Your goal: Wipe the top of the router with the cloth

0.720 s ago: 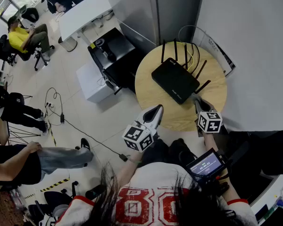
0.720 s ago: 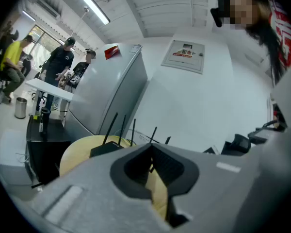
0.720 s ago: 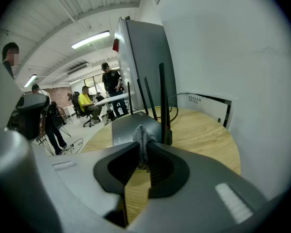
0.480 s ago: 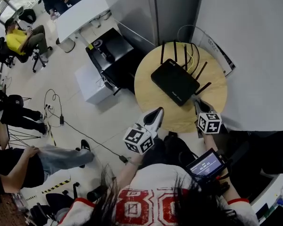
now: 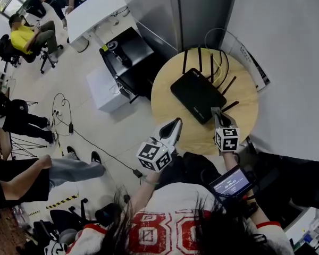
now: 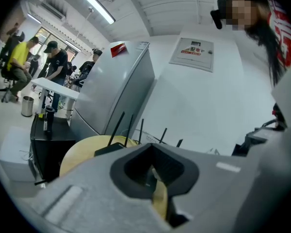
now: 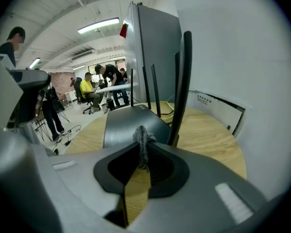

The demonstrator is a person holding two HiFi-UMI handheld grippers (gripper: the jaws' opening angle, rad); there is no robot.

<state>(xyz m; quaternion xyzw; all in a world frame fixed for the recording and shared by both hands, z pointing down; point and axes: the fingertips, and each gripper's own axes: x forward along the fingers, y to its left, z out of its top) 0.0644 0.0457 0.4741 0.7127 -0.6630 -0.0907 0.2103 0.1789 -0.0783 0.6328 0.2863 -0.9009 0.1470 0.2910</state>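
The black router (image 5: 198, 94) lies on the round wooden table (image 5: 239, 116), its antennas standing along the far and right edges. My right gripper (image 5: 216, 111) hovers over the table at the router's near right corner, shut on a small grey cloth (image 7: 141, 141) that sticks up from between its jaws. In the right gripper view the router (image 7: 128, 125) lies just ahead and one antenna (image 7: 182, 81) rises close by. My left gripper (image 5: 176, 122) hangs off the table's near left edge, shut and holding nothing; its view shows the router (image 6: 109, 149) beyond the jaws.
A black cart (image 5: 128, 57) and a white box (image 5: 106, 89) stand left of the table. A grey cabinet (image 5: 196, 9) and a white wall close the far and right sides. Cables (image 5: 64, 121) run over the floor. People sit at the far left.
My right gripper has shifted slightly left and forward, closer to the router's near corner. The left gripper has barely moved.
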